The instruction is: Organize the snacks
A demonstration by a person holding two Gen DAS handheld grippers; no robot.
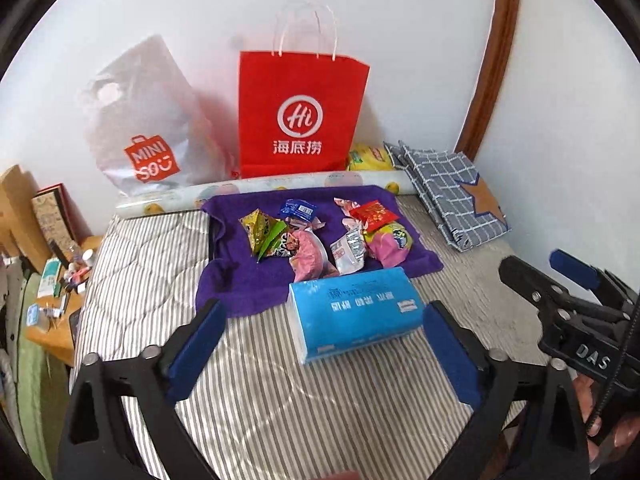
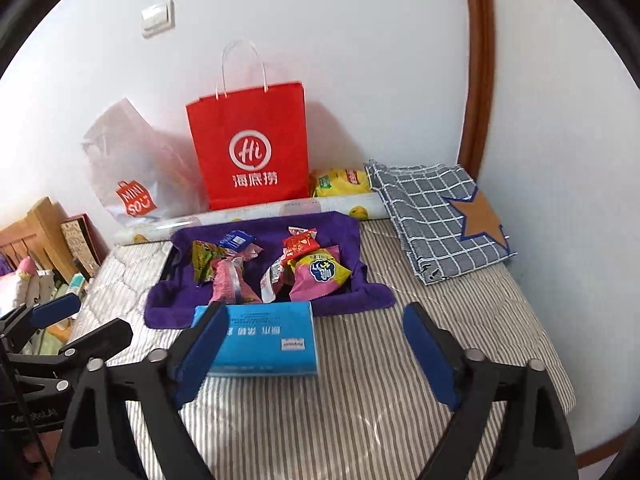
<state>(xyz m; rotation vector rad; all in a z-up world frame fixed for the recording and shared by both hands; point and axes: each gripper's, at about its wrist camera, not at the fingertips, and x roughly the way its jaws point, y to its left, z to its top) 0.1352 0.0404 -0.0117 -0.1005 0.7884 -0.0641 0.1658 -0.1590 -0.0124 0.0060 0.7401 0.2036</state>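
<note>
Snacks spread left-to-right across purple towel, behind tissue pack.

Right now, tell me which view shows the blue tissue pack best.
The left wrist view: the tissue pack lies whole and uncovered on the striped bed, between the open left gripper's fingers. In the right wrist view a finger of the right gripper hides the pack's left end.
</note>
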